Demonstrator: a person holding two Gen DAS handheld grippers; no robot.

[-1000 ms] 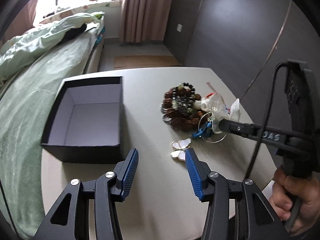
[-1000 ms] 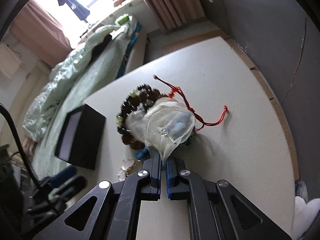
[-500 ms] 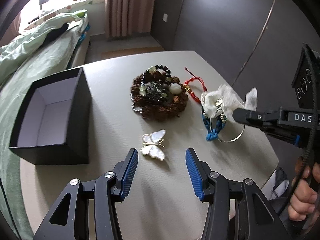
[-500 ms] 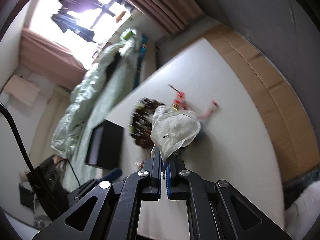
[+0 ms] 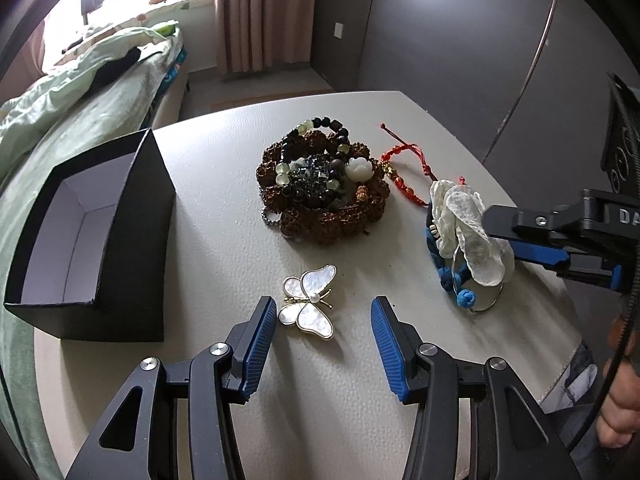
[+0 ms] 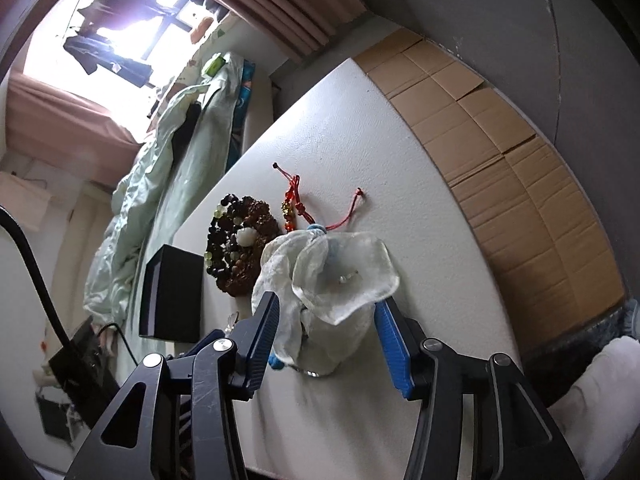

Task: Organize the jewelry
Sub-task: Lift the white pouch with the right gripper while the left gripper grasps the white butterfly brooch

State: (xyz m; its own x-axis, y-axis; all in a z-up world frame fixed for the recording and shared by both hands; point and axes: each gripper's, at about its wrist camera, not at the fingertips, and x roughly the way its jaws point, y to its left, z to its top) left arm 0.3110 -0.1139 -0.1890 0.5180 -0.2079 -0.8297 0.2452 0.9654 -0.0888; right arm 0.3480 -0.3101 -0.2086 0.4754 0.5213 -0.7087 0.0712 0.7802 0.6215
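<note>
Two claws work over a pale table point(image 5: 208, 184). Nearest in the left wrist view, the left claw point(image 5: 324, 320) is spread wide and holds nothing; a butterfly brooch point(image 5: 308, 300) lies flat on the table just ahead of it, its lower wing beside the left finger point(image 5: 260, 336) and well clear of the right one.

Out toward the right edge, the right claw point(image 6: 326, 322) is also released, its blue pads wide apart. A sheer white pouch point(image 6: 328, 276) sits between them, slumped on the table; the fabric brushes the left pad, and whether it touches the right pad cannot be told. Under the pouch lie a blue cord bracelet point(image 5: 456, 284) and a thin metal hoop point(image 5: 486, 306), both partly hidden by the fabric.

Past the brooch, mid-table, a heap of brown and dark bead bracelets point(image 5: 324, 188) forms a rough ring with a white carved bead point(image 5: 359, 168) on top. Just right of the heap a red string bracelet point(image 5: 404, 160) trails toward the far edge.

By the left edge stands an open black box point(image 5: 96, 240) with pale inner walls, nothing visible inside it.

Beyond the table are a bed with a green quilt point(image 5: 76, 92) and pink curtains point(image 5: 260, 12).
</note>
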